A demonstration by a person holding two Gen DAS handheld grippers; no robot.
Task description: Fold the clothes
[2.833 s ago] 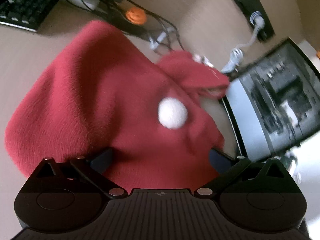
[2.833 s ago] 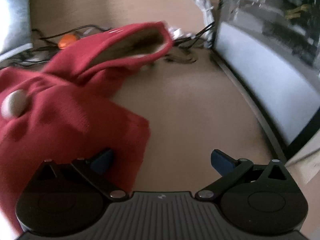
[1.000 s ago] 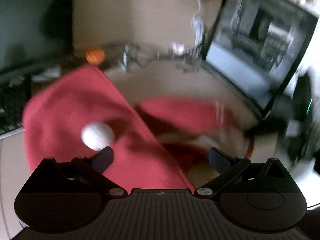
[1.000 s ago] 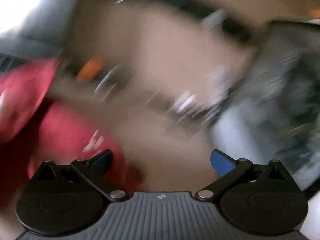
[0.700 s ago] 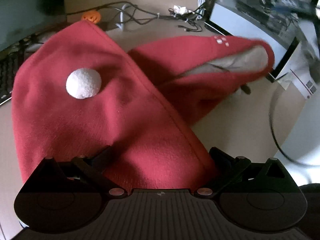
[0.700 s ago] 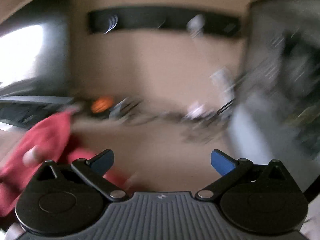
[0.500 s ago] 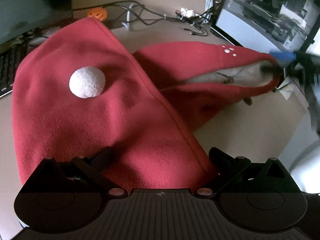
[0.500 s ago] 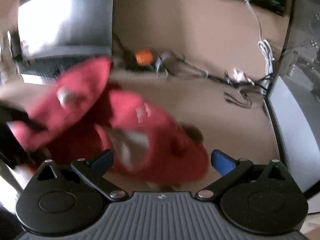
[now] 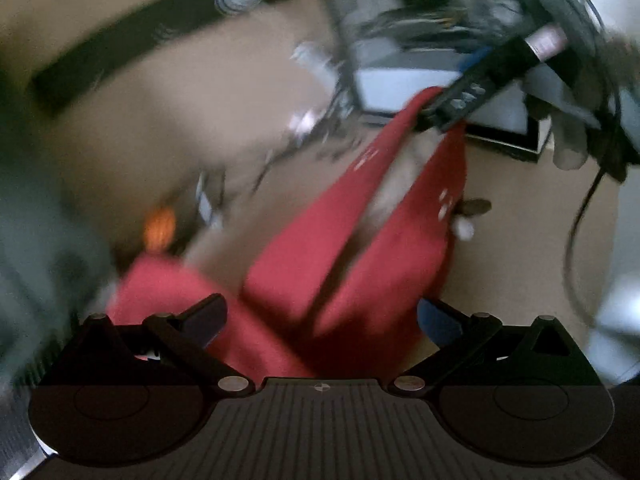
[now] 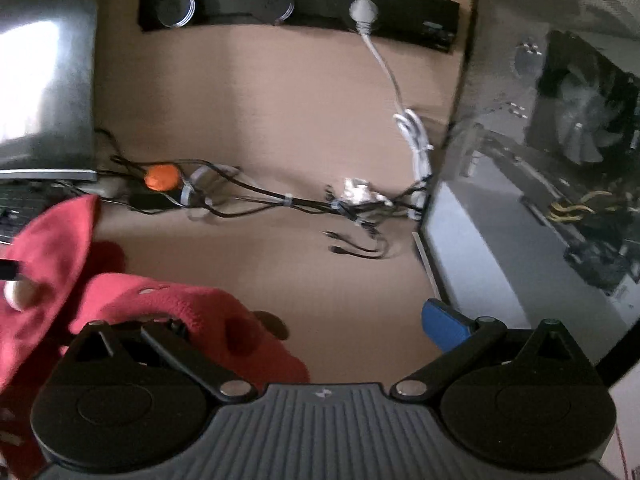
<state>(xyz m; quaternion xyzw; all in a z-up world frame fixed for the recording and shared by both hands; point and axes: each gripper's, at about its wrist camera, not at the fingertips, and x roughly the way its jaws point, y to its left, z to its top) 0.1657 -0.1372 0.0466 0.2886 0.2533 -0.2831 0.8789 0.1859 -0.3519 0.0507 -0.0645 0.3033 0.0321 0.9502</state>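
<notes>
A red fleece garment point(image 9: 352, 256) with a white pompom point(image 10: 16, 294) lies on the tan desk. In the blurred left wrist view my left gripper point(image 9: 322, 316) is open, its fingers on either side of the red cloth. In that view the right gripper point(image 9: 460, 100) appears at upper right, one finger inside the garment's pale-lined opening, lifting its edge. In the right wrist view my right gripper point(image 10: 304, 324) is open; its left finger is hidden under the red cloth point(image 10: 192, 316), its blue right fingertip point(image 10: 444, 324) is bare.
A glass-sided computer case point(image 10: 540, 160) stands on the right. A tangle of cables point(image 10: 352, 208) with an orange object point(image 10: 160, 176) lies at the back. A monitor point(image 10: 44, 80) and a keyboard are on the left. A black power strip point(image 10: 300, 0) is on the wall.
The right gripper has reached the garment's opening and hooked one finger into it, raising that edge. The left gripper has tilted up, so its view now shows the wall and is blurred.
</notes>
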